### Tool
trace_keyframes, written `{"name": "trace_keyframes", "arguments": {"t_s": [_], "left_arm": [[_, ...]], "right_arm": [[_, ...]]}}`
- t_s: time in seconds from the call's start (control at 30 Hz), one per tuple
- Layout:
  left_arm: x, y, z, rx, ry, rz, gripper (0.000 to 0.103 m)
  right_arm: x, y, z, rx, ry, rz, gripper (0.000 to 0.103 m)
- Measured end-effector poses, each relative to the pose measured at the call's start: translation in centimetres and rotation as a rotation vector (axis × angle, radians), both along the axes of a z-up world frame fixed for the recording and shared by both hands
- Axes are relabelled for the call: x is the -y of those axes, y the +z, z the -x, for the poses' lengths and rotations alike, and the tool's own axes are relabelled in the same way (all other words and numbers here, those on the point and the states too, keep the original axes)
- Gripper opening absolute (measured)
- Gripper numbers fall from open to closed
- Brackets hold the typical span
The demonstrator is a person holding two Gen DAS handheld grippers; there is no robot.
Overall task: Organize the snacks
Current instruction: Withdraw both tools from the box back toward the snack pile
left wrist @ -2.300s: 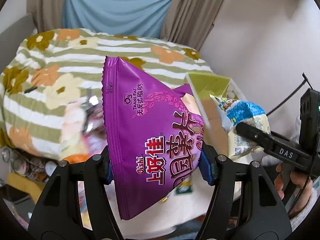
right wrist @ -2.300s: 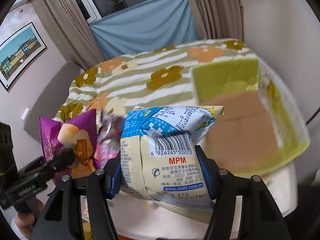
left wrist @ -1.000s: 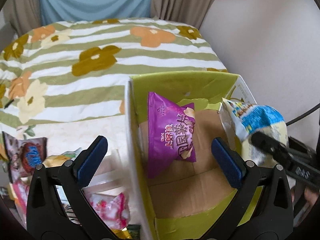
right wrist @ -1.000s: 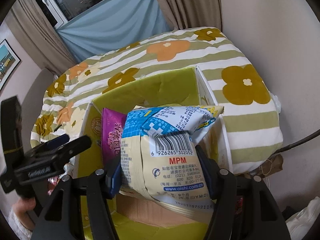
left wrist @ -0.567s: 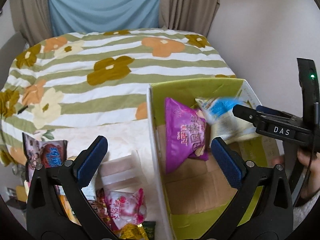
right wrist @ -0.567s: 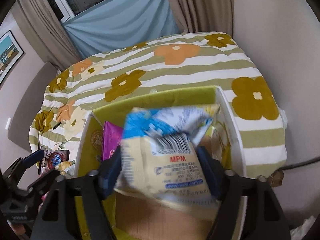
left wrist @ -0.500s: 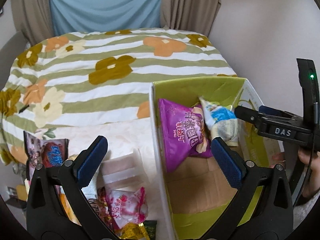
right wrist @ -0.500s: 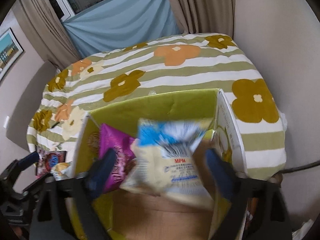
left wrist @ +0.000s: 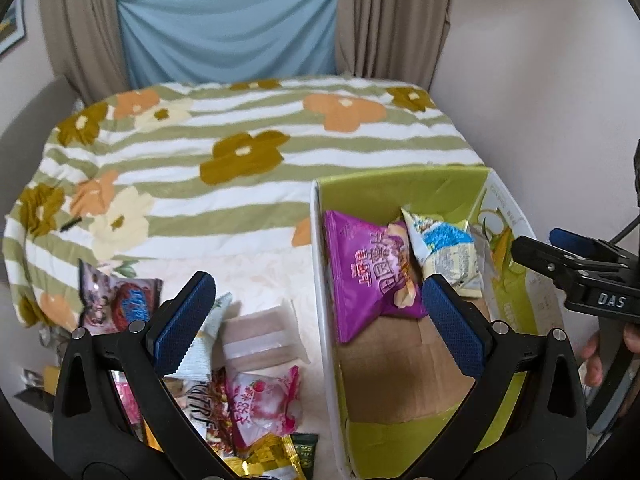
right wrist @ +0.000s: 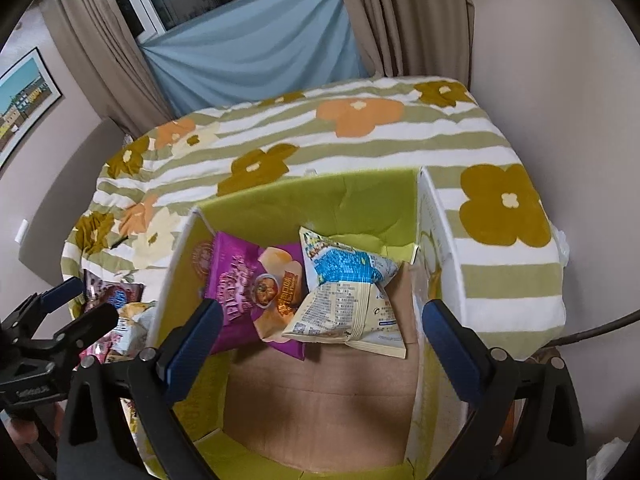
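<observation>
Hovering right claw (right wrist: pixel 320 334), wide, above box (right wrist: pixel 376 196)

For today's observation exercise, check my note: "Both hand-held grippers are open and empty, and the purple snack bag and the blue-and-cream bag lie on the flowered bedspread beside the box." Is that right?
Not quite. The left hand-held gripper and right hand-held gripper are open and empty, but the purple snack bag and blue-and-cream bag lie inside the green-lined box, not on the bedspread. The right wrist view shows this.
</observation>
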State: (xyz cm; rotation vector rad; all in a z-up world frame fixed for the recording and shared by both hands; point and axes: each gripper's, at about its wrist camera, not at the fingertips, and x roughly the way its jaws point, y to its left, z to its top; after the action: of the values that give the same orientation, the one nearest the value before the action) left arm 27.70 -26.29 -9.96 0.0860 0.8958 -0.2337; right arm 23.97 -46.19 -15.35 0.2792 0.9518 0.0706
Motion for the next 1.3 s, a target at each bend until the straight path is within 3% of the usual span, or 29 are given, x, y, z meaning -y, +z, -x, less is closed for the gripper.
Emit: {"name": "trace_keyframes", "arguments": {"t_s": [0.27,0.47,0.73,1.07,1.3], "left_arm": [[-1.6,3.5,3.5,0.059,0.050,0.023,0.102],[-4.1,5.5,7.0,0.098,0.095,0.002,0.102],[-10.5,7.0,12.3,0.132,0.154,0.010,0.102],[-20.6,6.2,17.1,0.101,0.158,0.018,0.102],[-27.1,3.3,19.0,0.029,0.124,0.048,0.102]], "right_arm": [[-1.3,4.3,2.3,0.100,0.077,0.035,0.099],[-3.0,5.9,4.1,0.124,0.114,0.020,0.099],[-7.5,6.9,7.9,0.147,0.163,0.014,0.099],[-16.0,6.4,12.8,0.161,0.152,-0.033,0.099],[-22.4,4.8,15.6,0.139,0.129,-0.046,0.099]]}}
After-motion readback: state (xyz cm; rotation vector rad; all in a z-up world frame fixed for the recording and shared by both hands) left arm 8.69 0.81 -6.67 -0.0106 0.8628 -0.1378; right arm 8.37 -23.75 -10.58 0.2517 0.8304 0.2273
